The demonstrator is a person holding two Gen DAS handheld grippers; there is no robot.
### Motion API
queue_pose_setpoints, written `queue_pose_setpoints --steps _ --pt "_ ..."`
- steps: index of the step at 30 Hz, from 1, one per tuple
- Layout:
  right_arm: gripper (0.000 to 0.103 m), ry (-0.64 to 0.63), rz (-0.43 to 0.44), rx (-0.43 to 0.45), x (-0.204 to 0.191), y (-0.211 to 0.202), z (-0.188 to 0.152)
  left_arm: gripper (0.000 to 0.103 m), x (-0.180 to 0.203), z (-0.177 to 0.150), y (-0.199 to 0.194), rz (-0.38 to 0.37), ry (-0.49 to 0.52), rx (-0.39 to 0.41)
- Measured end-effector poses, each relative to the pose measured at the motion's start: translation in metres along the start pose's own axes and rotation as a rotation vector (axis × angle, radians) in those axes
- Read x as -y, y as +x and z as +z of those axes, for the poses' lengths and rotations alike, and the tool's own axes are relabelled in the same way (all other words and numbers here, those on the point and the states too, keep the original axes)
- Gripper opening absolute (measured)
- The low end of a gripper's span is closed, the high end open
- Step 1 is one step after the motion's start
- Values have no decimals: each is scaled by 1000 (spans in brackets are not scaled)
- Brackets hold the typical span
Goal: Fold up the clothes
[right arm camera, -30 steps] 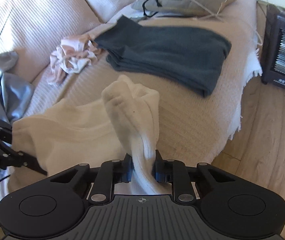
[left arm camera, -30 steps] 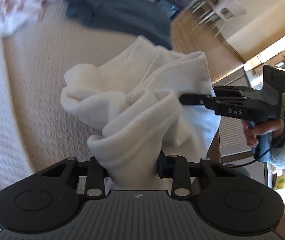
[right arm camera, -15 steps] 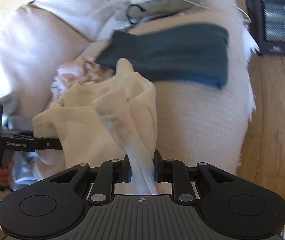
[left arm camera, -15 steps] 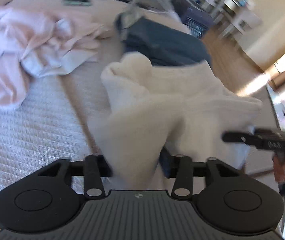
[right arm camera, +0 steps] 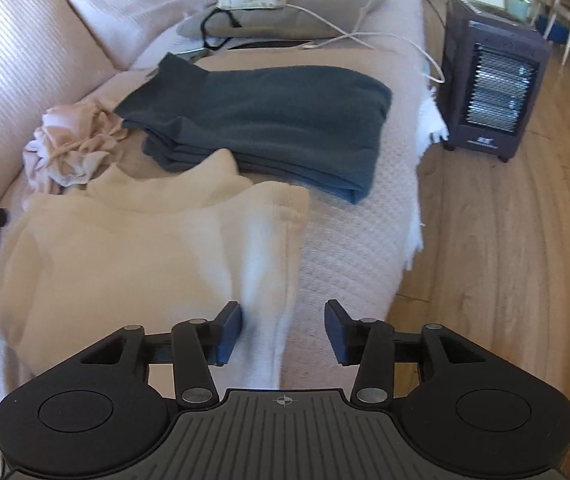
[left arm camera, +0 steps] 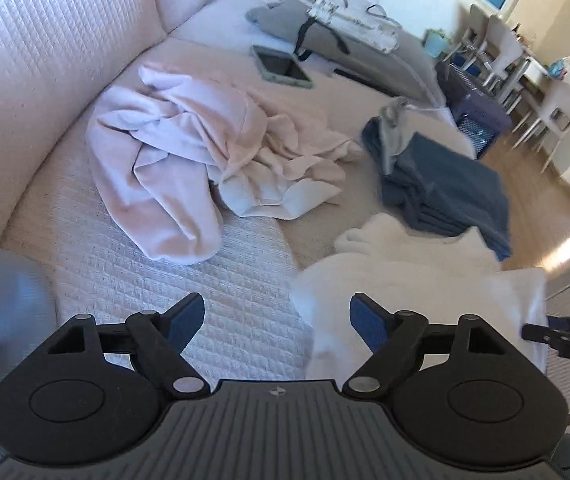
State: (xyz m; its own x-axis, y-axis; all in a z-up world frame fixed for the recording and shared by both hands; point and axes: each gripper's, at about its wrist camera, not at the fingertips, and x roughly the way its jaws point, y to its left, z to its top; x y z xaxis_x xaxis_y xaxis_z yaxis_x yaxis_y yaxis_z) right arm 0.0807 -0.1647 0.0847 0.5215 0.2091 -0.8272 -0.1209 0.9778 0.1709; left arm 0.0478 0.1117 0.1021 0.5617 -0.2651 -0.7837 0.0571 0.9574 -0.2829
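A cream sweater (right arm camera: pixel 125 248) lies spread flat on the sofa seat (right arm camera: pixel 349 240); it shows at the right in the left wrist view (left arm camera: pixel 413 288). My right gripper (right arm camera: pixel 283 332) hangs low over the sweater's right edge, jaws opening. A ridge of the cloth runs between them, but the pads do not press it. My left gripper (left arm camera: pixel 279 322) is wide and still opening over the quilted cover, with only the sweater's left edge near its right pad. Each gripper's tip peeks into the other's view at the frame edge.
A folded dark blue garment (right arm camera: pixel 265 120) lies just beyond the sweater. A crumpled pink garment (left arm camera: pixel 173 160) sits toward the sofa back, and a tablet (left arm camera: pixel 281 66) and a grey cushion (right arm camera: pixel 285 12) with cables lie farther off. A heater (right arm camera: pixel 489 84) stands on the wood floor.
Both grippers opened and let go of the cream sweater, which dropped from a bunched, lifted shape to lie flat. My left gripper swung left, away from it.
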Motion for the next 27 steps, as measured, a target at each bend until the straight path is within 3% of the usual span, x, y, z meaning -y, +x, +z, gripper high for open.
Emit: queue_pose_setpoints --steps 4,8,10,12,15,19,22,25,27 --pt "45 12 81 47 -1 -18 -1 72 5 -14 -10 -98 -27 4" --pt "42 27 48 53 -4 -8 2 71 0 -32 28 -133 -69 -81" --pt "19 47 40 72 -3 -4 4 68 -6 -36 42 -209 -143 -80" --pt "10 35 25 93 -5 -5 5 32 -8 -36 48 -247 -204 -59" --pt "9 -5 -25 137 -11 -19 5 15 2 -25 41 -238 -204 -4" --pt "9 21 -47 158 5 -32 3 14 20 -7 28 -239 -126 49" --pt "9 63 -64 132 18 -21 -1 14 27 -4 44 -141 -65 14" --pt "11 71 -43 101 19 1 -5 17 42 -20 70 110 130 -13" --pt "14 99 -29 81 19 13 -7 20 48 -32 77 173 198 -26"
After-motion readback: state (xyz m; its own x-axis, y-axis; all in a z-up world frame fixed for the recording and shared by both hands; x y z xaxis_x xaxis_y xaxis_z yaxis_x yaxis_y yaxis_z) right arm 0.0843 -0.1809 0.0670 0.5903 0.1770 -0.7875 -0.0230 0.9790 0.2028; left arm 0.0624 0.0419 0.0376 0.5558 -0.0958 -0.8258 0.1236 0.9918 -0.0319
